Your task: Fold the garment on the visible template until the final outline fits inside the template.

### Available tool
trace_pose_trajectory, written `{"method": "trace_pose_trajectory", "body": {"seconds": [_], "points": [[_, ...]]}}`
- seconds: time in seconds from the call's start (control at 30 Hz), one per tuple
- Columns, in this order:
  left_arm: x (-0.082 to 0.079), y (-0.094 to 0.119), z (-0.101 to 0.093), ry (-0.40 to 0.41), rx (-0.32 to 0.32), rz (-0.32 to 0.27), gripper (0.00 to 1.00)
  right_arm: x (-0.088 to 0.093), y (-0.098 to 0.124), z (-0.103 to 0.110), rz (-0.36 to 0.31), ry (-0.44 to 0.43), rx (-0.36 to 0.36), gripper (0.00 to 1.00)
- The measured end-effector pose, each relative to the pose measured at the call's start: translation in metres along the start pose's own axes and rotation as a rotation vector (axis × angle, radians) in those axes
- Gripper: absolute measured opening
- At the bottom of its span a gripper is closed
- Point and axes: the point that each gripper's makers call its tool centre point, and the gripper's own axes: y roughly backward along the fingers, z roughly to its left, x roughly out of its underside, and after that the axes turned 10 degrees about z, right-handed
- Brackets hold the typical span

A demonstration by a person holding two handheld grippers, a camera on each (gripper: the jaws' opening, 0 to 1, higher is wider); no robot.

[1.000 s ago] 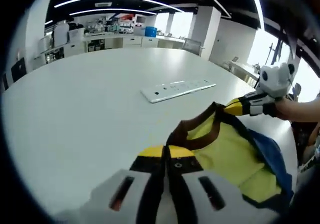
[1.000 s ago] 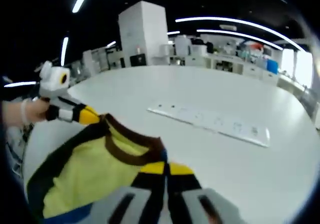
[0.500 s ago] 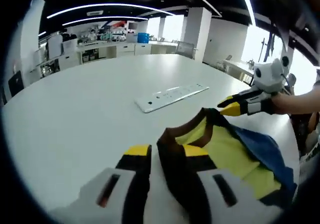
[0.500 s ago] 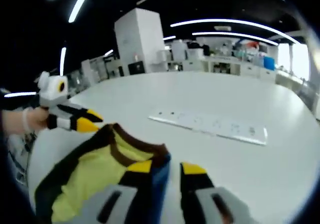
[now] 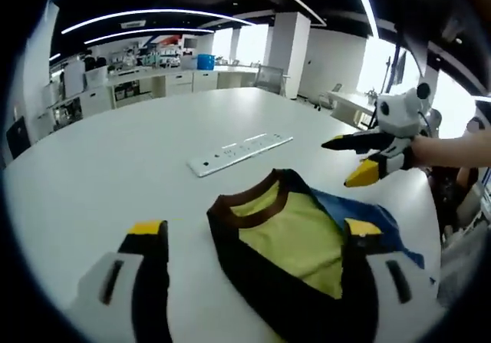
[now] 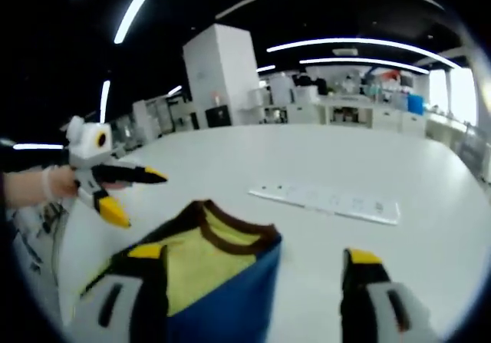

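Both sets of tongs are wide apart now, nothing pinched in either! In the left gripper view the left tongs (image 5: 253,239) stand spread, yellow-tipped jaws rising from the bottom, and the garment (image 5: 295,239) lies between them on the white desk (image 5: 115,159). It's a yellow shirt with a brown collar (image 5: 245,201) and dark trim, with a blue layer (image 5: 360,212) peeking out along its far side. One jaw overlaps the shirt's edge in the picture; whether it touches the fabric, I cannot tell.

Off to the side, the right tongs (image 5: 354,159) hover above the desk just past the shirt, jaws parted, one pointing level and one angled down, held by a hand (image 5: 453,147).

Over to the right gripper view: the right tongs (image 6: 257,258) are spread just as wide, and the garment (image 6: 203,262) sits low between the jaws, collar (image 6: 230,232) facing away, blue cloth (image 6: 230,305) nearest the camera. The left tongs (image 6: 130,193) hang gaping beside the shirt, gripped by a hand (image 6: 34,186).

Beyond the shirt, well apart from it, a long white power strip (image 5: 239,153) lies flat on the desk, seen again in the right gripper view (image 6: 326,202).
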Motion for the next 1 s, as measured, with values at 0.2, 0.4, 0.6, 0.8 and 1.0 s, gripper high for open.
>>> {"method": "trace_pose_trajectory", "body": {"seconds": [0.2,0.4,0.6,0.8,1.0], "points": [[0.008,0.029,-0.007,0.013,-0.010,-0.015,0.99,0.008,0.022,0.007,0.011,0.017,0.017,0.99],[0.016,0.057,-0.013,0.038,-0.040,-0.048,0.99,0.009,0.041,0.016,-0.006,0.025,0.017,0.99],[0.031,0.078,-0.008,0.066,-0.066,-0.065,0.99,0.023,0.059,0.028,-0.005,0.033,0.018,0.99],[0.051,0.098,-0.016,0.086,-0.087,-0.069,0.99,0.038,0.071,0.039,-0.007,0.026,0.010,0.99],[0.073,0.120,-0.026,0.104,-0.110,-0.070,0.98,0.058,0.087,0.058,0.002,0.012,-0.003,0.97]]}}
